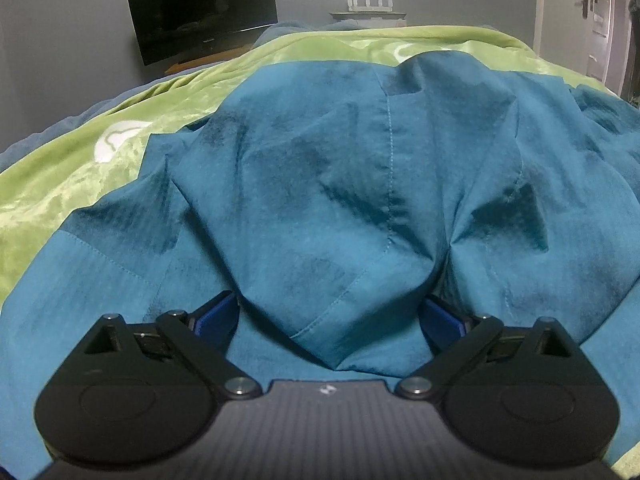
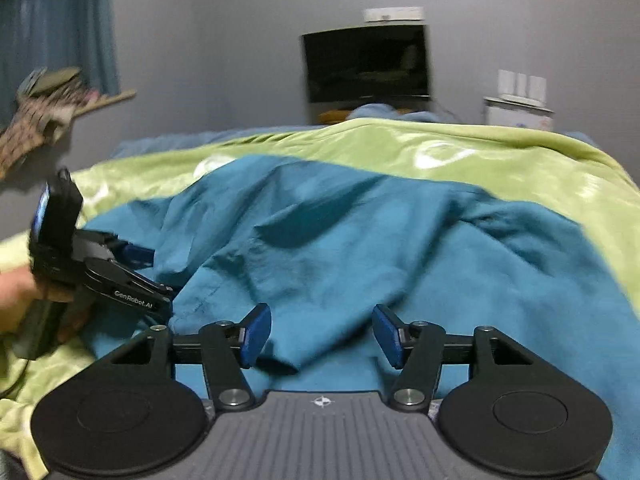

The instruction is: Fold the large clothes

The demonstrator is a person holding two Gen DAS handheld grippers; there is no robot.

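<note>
A large teal garment (image 1: 320, 184) lies rumpled on a green blanket (image 1: 80, 176) that covers a bed. In the left wrist view my left gripper (image 1: 328, 316) is open, its jaws wide apart. A soft fold of the garment bulges between its blue pads (image 1: 218, 316) and partly hides them. From the right wrist view, the left gripper (image 2: 152, 272) sits at the garment's (image 2: 360, 248) left edge, held by a person's hand (image 2: 16, 292). My right gripper (image 2: 322, 336) is open low over the near part of the garment. A cloth ridge lies between its pads (image 2: 256, 334), which do not press on it.
A dark screen (image 2: 366, 64) stands against the grey wall beyond the bed, with a white cabinet (image 2: 518, 114) to its right. A door (image 1: 600, 20) is at the far right. Blue curtains (image 2: 56, 32) and a cluttered shelf (image 2: 52, 104) are at the left.
</note>
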